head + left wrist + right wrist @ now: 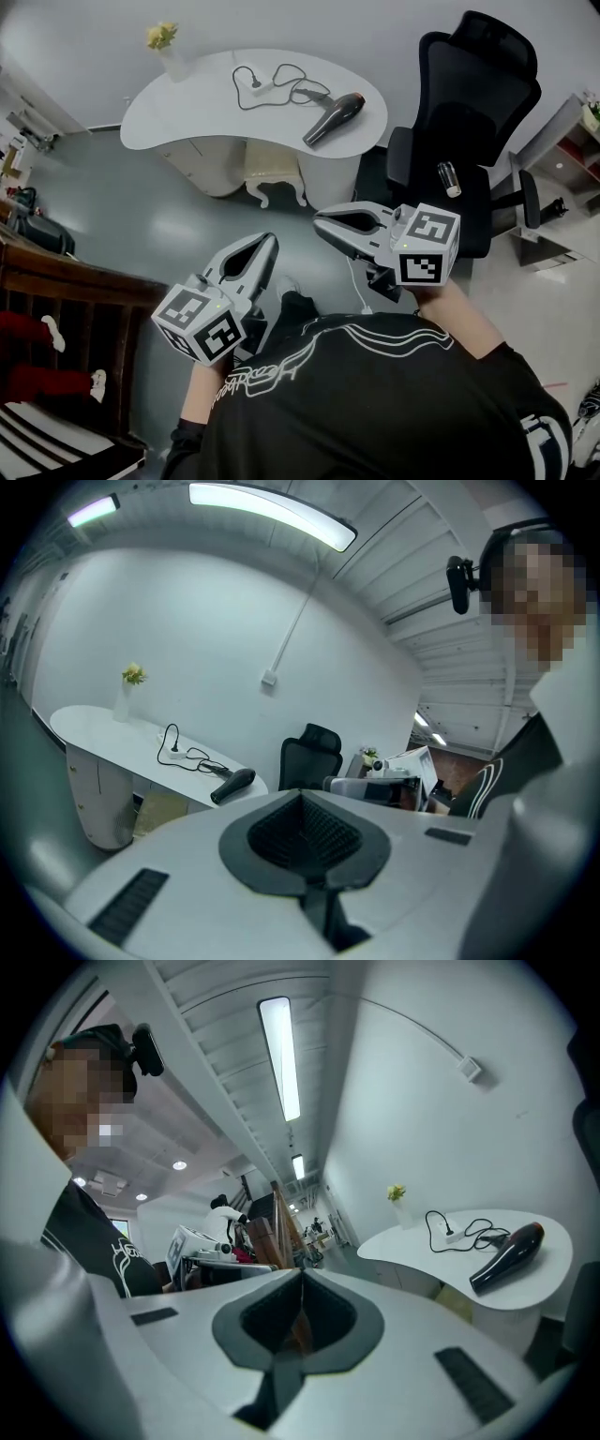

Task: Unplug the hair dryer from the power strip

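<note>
A black hair dryer [333,119] lies on the white curved table [187,117], far ahead of me. Its black cord [281,80] loops to a plug in the white power strip [265,86]. My left gripper [270,241] and right gripper [320,220] are held in the air well short of the table, both shut with nothing in them. In the left gripper view, the hair dryer [232,785] and the power strip [170,756] show beyond the closed tips [302,797]. Over in the right gripper view, the hair dryer [508,1256] and the power strip [455,1234] lie at the right.
A vase of yellow flowers [164,42] stands at the table's far left end. A black office chair [469,131] sits right of the table, with shelving [562,164] beyond it. A dark wooden bench [66,309] is at my left. Grey floor lies between me and the table.
</note>
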